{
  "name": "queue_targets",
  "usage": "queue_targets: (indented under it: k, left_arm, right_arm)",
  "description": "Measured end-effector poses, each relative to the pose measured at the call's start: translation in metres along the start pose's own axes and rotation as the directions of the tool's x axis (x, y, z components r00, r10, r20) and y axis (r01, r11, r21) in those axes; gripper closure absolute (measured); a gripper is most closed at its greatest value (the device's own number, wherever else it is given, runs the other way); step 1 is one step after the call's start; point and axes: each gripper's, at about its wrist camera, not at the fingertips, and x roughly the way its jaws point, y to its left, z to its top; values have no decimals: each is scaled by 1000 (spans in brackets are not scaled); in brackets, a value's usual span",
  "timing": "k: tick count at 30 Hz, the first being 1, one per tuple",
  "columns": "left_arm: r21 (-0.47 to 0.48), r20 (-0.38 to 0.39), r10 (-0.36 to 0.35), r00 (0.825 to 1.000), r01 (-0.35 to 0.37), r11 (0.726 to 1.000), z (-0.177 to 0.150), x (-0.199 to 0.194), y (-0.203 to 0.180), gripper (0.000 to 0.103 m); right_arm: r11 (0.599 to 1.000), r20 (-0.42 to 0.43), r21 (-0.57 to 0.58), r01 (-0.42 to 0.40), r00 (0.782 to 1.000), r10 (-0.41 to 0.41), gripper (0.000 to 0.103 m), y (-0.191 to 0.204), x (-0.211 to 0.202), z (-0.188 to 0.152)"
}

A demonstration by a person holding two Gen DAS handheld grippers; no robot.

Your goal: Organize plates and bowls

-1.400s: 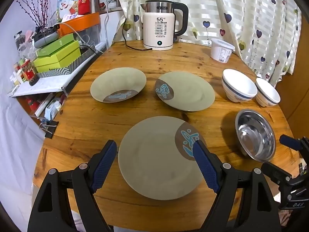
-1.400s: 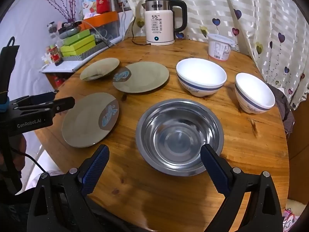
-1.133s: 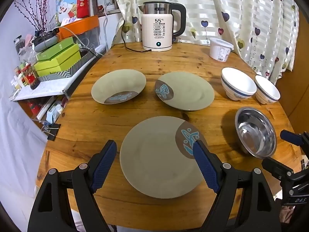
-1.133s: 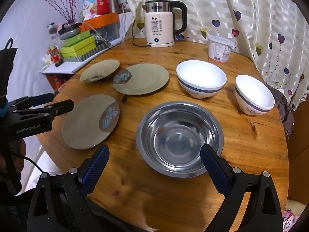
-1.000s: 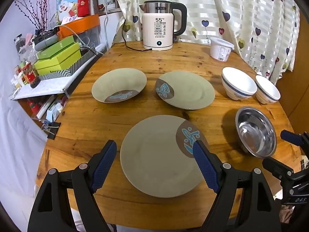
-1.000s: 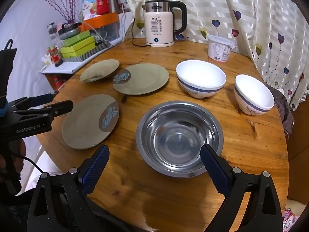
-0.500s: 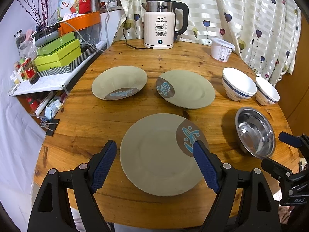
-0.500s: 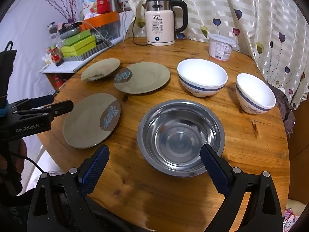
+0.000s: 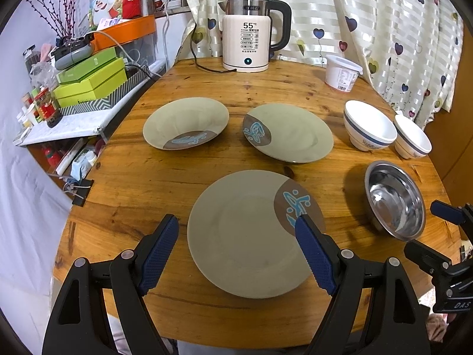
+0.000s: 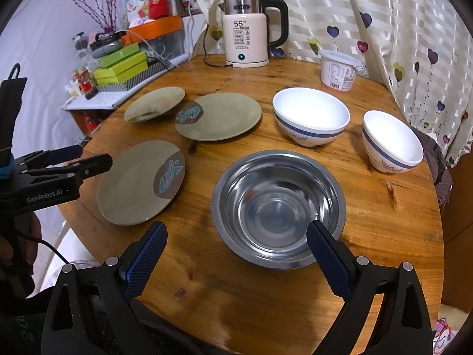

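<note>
Nothing looked organized yet: three plates, the near plate [image 9: 245, 233] among them, and three bowls, including the steel bowl [image 10: 278, 207], lay separately on the table [image 9: 147, 183]. The left hand-held gripper [image 9: 236, 251] and right hand-held gripper [image 10: 235, 260] hovered agape, empty; all stacking remained.

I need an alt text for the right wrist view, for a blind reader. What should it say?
The open right gripper hovers before a steel bowl on a round wooden table. Two white bowls and three olive plates lie beyond; the left gripper is at left.
</note>
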Motion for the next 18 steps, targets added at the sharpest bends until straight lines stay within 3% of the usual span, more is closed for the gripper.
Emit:
queue_targets:
  k: [18]
  left_arm:
    - [5,-3,-10,1000,10,1000,0,1,0,22]
  right_arm:
    - [1000,-3,1,0,1000,0,7,-1,0,1]
